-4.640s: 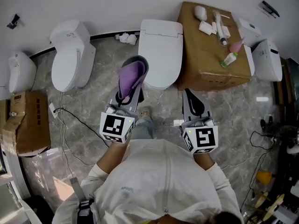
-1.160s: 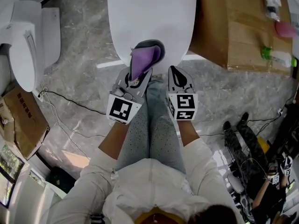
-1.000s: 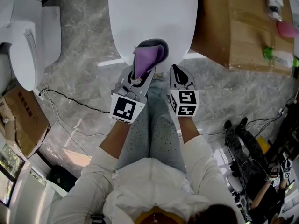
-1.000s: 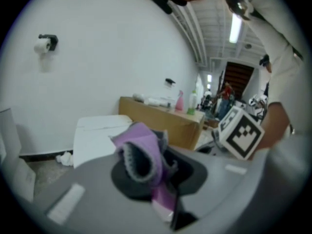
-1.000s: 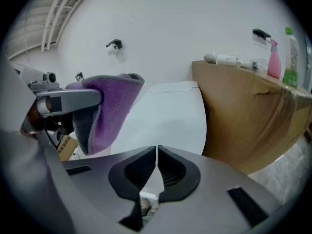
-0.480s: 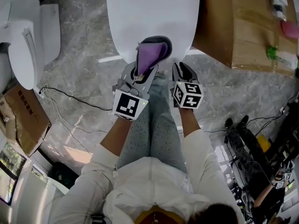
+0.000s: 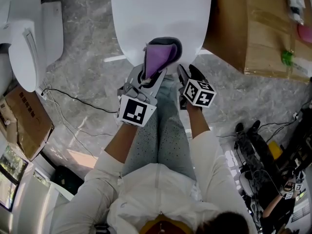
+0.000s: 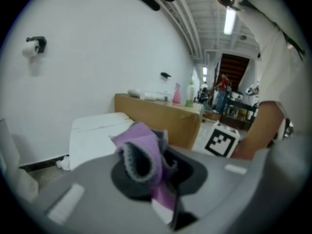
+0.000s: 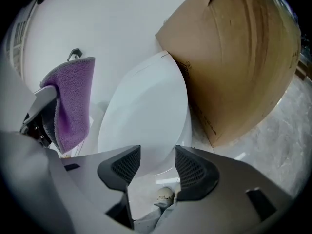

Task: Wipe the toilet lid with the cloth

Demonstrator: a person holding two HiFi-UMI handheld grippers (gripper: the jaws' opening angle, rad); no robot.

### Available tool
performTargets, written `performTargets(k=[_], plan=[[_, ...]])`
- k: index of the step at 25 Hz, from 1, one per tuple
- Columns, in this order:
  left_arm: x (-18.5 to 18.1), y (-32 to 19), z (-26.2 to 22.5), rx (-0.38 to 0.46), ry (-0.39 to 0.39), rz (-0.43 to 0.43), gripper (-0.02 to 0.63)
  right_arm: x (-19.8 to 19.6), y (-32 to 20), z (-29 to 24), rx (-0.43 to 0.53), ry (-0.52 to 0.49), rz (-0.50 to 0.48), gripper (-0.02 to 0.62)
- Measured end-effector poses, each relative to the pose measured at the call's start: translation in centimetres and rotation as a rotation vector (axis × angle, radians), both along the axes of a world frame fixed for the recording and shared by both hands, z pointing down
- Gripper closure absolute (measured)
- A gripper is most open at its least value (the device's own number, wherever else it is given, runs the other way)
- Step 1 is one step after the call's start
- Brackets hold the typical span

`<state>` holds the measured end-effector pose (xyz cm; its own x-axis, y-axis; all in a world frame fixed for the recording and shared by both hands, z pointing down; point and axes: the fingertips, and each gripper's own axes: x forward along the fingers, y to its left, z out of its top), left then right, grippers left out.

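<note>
The closed white toilet lid [image 7: 161, 13] fills the top middle of the head view. My left gripper [image 7: 155, 71] is shut on a purple cloth [image 7: 160, 56], which hangs over the lid's front edge. In the left gripper view the cloth [image 8: 141, 152] bunches between the jaws, with the lid [image 8: 95, 130] behind it. My right gripper [image 7: 186, 74] sits just right of the cloth at the lid's front rim. Its jaws have just been opening and stand open with nothing between them. The right gripper [image 9: 158, 167] looks onto the lid [image 9: 146, 116], with the cloth [image 9: 73, 101] to its left.
A large cardboard box [image 7: 253, 28] stands right of the toilet, with bottles [image 7: 287, 57] on top. A second toilet [image 7: 29, 33] stands to the left, a small box [image 7: 24, 126] below it. Cables [image 7: 73, 101] cross the marble floor. The person's legs lie under both grippers.
The right gripper's jaws went from shut to open, and it rolled and sank toward the lid's front rim. The left gripper kept its hold on the cloth and barely moved.
</note>
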<state>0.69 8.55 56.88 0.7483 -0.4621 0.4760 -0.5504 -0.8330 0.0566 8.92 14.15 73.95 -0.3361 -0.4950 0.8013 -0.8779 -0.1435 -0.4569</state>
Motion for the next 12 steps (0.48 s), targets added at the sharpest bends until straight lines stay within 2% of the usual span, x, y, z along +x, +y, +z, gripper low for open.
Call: performTargets(k=[9, 12], plan=[[-0.2, 0.1, 0.3, -0.006, -0.002, -0.011, 0.557, 0.2, -0.7, 1.3, -0.067, -0.067, 0.084, 0.377], [-0.3, 0.3, 0.4, -0.013, -0.006, -0.010, 0.557, 0.7, -0.7, 1.3, -0.108, -0.112, 0.145, 0.434]])
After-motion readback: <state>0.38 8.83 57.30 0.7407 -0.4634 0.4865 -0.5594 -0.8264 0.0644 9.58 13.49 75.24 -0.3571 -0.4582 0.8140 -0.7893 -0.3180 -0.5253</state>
